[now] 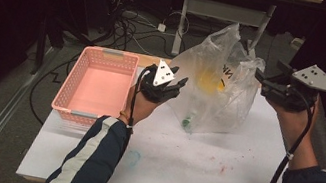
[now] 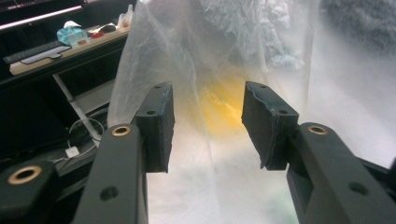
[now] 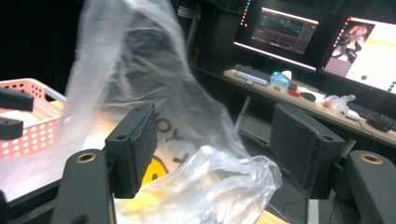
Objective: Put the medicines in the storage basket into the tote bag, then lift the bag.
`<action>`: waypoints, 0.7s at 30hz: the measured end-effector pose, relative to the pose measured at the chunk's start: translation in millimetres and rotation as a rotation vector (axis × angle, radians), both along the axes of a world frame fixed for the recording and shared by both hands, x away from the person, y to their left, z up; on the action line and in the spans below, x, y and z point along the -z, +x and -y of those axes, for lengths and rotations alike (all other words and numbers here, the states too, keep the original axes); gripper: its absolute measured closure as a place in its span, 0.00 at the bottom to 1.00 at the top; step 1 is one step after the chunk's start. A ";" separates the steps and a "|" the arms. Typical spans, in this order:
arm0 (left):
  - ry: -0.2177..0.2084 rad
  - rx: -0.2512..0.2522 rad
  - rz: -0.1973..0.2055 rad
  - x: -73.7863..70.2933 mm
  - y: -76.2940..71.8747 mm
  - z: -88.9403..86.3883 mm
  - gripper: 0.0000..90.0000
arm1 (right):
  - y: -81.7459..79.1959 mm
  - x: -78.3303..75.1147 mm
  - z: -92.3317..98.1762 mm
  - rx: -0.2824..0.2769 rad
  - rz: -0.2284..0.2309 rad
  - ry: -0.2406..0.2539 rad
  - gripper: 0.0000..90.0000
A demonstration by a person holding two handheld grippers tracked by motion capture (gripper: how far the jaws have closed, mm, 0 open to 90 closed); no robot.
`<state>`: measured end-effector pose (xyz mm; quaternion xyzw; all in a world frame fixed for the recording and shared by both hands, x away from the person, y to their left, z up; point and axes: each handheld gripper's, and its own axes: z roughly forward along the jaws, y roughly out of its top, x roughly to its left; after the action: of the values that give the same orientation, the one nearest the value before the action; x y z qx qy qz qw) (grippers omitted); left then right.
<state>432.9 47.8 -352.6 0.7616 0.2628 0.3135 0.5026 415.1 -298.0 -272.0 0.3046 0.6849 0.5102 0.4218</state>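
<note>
Fingers spread on both my left gripper (image 1: 179,82) and right gripper (image 1: 261,77), pinching nothing, flank the crumpled clear plastic bag (image 1: 217,88) standing at twelve o'clock on the white table (image 1: 177,170); next I'd re-pinch its rim.

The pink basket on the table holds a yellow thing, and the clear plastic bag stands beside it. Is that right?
Not quite. The pink basket is empty in the high view; the yellow thing lies inside the clear plastic bag, which does stand beside the basket on the table.
</note>
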 end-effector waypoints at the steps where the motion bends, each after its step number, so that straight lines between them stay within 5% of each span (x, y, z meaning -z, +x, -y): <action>1: 0.009 0.003 0.004 0.2 -1.6 -1.2 0.53 | -2.6 3.1 -0.3 -0.004 0.001 0.007 0.36; 14: 0.084 0.025 0.059 -2.7 -32.0 -19.1 0.22 | -25.4 26.3 -4.6 -0.051 0.001 -0.005 0.30; 21: 0.096 0.046 0.074 0.8 -51.4 -28.0 0.21 | -37.5 38.3 -7.6 -0.083 -0.024 -0.005 0.28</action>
<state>381.5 75.7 -353.3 0.7788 0.2111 0.3419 0.4818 377.6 -290.4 -310.3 0.2809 0.7032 0.5218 0.3928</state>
